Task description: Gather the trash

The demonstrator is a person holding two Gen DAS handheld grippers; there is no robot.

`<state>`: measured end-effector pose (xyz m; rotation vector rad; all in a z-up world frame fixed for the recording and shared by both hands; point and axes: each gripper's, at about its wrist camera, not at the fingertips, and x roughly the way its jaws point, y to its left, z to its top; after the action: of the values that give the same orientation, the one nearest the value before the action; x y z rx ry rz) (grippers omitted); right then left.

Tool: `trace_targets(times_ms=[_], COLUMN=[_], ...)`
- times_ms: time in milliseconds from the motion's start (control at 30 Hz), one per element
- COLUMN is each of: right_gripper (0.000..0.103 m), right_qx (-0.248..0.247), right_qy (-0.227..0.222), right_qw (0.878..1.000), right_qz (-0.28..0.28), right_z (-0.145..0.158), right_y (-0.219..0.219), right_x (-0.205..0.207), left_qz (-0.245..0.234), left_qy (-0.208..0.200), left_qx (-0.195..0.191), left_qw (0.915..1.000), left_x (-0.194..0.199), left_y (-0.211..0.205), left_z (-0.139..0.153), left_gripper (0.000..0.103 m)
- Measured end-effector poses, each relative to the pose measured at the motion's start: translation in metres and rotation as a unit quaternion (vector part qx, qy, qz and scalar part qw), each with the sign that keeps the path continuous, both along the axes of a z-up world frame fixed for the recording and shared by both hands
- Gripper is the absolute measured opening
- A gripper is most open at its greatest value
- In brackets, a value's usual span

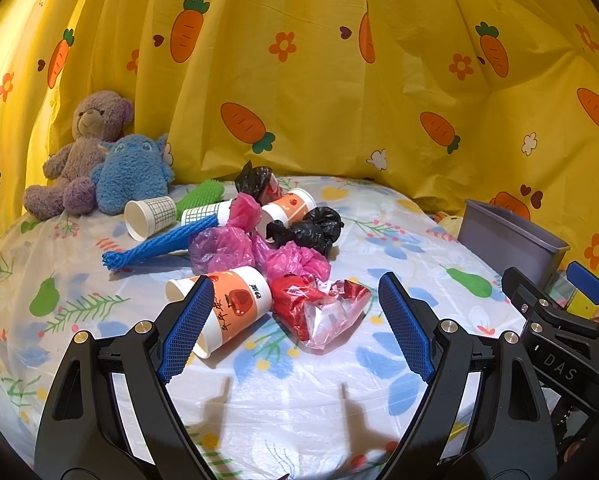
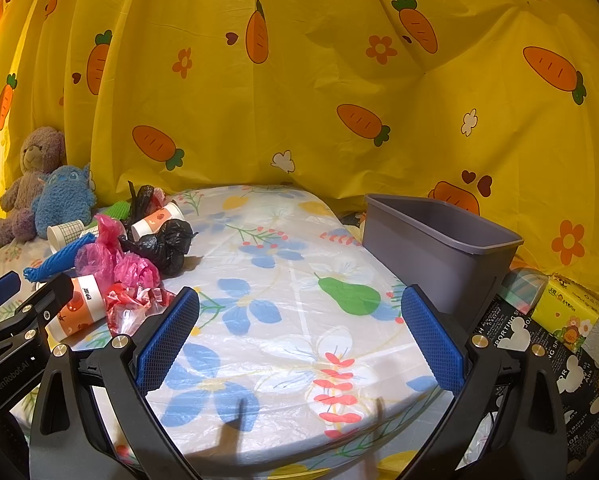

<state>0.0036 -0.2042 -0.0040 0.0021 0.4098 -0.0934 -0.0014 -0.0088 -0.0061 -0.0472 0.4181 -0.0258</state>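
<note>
Floral-covered table [image 2: 283, 344] with scattered paper cups [image 1: 235, 308], crumpled plastic bags [image 1: 315, 232], two plush toys [image 1: 131, 172].

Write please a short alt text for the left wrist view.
The open left gripper hovers before a trash pile on a floral table: paper cups, pink bags, black bags. A grey bin stands right, two plush toys left.

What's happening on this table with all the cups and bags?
A person holds two clamp-like grippers over a table strewn with trash. The left gripper hangs open in front of an orange paper cup and a red wrapper, touching neither. The right gripper is open too, over bare tablecloth. The grey bin on the right looks empty, so collecting seems not to have begun.
</note>
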Motion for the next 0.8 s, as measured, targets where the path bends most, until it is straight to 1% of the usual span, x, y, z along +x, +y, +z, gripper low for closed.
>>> trace_targets(times_ms=[800], right_gripper=[0.098], right_qx=[-0.001], right_qy=[0.000], right_qw=[1.000], right_qz=[0.000], right_z=[-0.0007], right_y=[-0.0004], right_x=[-0.0004], left_qz=[-0.001], left_qy=[0.000], left_qx=[0.001], left_qw=[1.0000], left_x=[0.0010], left_y=[-0.0032], left_z=[-0.0003], left_gripper=[0.083])
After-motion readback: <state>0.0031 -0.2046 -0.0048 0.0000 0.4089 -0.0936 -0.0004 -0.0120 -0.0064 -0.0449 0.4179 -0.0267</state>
